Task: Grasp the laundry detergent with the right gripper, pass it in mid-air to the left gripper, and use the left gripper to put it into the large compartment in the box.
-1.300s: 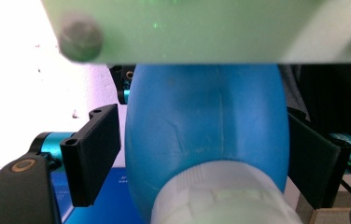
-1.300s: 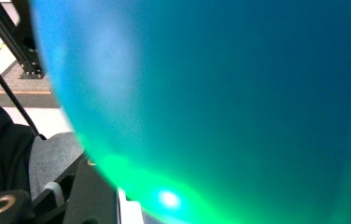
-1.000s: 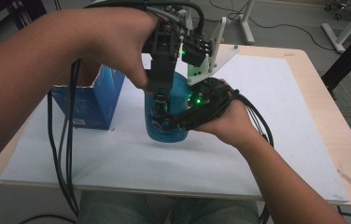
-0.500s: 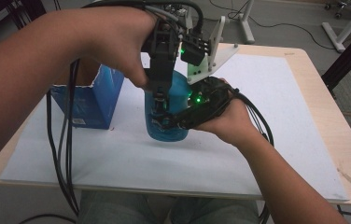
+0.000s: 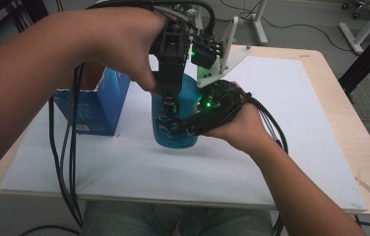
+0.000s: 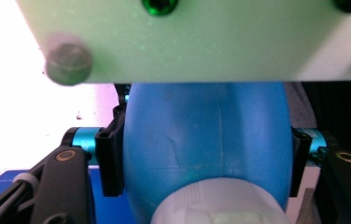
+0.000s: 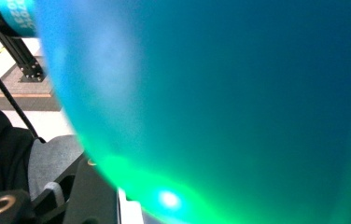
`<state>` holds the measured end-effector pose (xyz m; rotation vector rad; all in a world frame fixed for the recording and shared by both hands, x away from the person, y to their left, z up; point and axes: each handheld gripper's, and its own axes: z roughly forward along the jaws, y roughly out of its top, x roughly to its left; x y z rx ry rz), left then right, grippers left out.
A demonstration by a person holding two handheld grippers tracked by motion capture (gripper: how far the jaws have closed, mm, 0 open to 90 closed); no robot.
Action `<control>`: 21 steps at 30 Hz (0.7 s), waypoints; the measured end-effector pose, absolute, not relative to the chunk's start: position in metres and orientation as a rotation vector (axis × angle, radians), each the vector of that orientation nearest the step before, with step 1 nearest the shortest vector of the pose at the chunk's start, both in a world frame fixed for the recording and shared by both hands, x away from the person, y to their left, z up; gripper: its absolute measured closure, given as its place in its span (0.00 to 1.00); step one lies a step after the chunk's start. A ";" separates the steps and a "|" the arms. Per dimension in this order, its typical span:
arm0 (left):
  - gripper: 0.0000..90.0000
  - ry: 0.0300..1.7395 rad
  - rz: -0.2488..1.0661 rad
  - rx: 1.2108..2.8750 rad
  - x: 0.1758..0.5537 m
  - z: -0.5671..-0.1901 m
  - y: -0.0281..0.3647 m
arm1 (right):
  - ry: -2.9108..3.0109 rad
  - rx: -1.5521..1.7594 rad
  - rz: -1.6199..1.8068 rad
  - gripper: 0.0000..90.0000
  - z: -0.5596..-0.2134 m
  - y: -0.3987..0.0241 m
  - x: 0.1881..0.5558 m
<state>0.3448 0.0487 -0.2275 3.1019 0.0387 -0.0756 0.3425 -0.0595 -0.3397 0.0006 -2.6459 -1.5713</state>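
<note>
High view above the table's near side, both gripper views close against the shared blue bottle.

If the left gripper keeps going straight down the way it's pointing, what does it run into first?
Probably the blue bottle itself. The left gripper points down over it, and its jaws have just been closing with the bottle's top between them. Below the bottle lies the white sheet on the table.

Light wood table w/ white sheet over most of it; bare wood along right edge. Grey floor behind far edge, w/ white stand legs & black cables.
</note>
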 end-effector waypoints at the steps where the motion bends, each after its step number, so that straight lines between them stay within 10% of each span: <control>1: 0.42 0.027 -0.072 3.102 0.345 -0.227 0.048 | -2.648 -0.003 -1.571 0.51 -0.340 -0.060 0.343; 17: 0.43 0.049 -0.072 3.099 0.344 -0.227 0.048 | -2.646 0.023 -1.581 0.50 -0.341 -0.060 0.343; 21: 0.43 0.050 -0.072 3.095 0.345 -0.226 0.049 | -2.638 0.019 -1.620 0.36 -0.340 -0.065 0.343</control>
